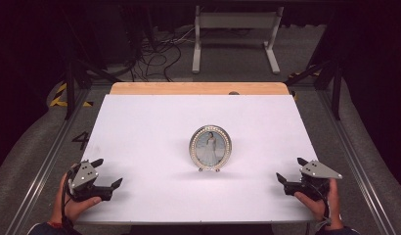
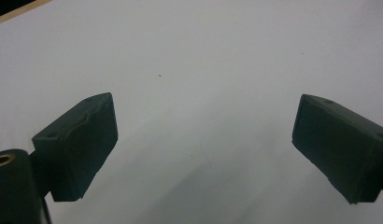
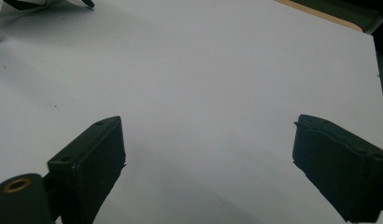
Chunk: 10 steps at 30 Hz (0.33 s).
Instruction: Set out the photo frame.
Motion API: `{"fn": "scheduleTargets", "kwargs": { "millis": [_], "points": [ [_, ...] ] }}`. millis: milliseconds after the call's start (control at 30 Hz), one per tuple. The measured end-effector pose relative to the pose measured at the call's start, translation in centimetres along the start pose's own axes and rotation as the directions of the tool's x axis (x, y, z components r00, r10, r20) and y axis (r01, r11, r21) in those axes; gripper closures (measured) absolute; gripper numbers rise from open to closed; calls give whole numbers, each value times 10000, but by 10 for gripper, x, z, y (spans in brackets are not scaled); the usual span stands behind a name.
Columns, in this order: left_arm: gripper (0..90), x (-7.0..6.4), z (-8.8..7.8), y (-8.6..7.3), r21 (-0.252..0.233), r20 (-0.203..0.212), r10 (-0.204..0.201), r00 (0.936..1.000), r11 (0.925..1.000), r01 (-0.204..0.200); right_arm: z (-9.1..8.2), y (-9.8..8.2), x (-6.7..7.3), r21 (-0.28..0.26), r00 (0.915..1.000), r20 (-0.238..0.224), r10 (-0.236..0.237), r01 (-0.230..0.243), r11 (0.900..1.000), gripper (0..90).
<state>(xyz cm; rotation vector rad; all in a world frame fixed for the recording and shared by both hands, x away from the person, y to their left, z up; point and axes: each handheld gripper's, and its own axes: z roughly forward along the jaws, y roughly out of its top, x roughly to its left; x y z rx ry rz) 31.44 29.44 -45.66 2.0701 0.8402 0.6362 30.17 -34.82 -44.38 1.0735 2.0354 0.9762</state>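
Frame [image 1: 211, 148] stands upright mid-bench [image 1: 140, 127], propped facing the person, left gripper [image 1: 106, 172] and right gripper [image 1: 289, 171] resting well apart either side of it, likely poised to reach. Left gripper view: fingers [image 2: 77, 144] spread, nothing between. Right gripper view: fingers [image 3: 89, 163] likewise apart, empty.

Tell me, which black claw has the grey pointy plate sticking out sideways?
The right gripper, near the table's right edge. Its grey three-cornered plate juts outward, while the left gripper carries its plate tilted upright.
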Motion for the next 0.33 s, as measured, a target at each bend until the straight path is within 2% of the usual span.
{"fn": "scheduleTargets", "kwargs": {
  "millis": [333],
  "points": [
    [75,1,4,3,15,27,-88,10000,10000,88,-1,-1,-2,-95,10000,-20,92,-93,9999,96]
  ]
}}
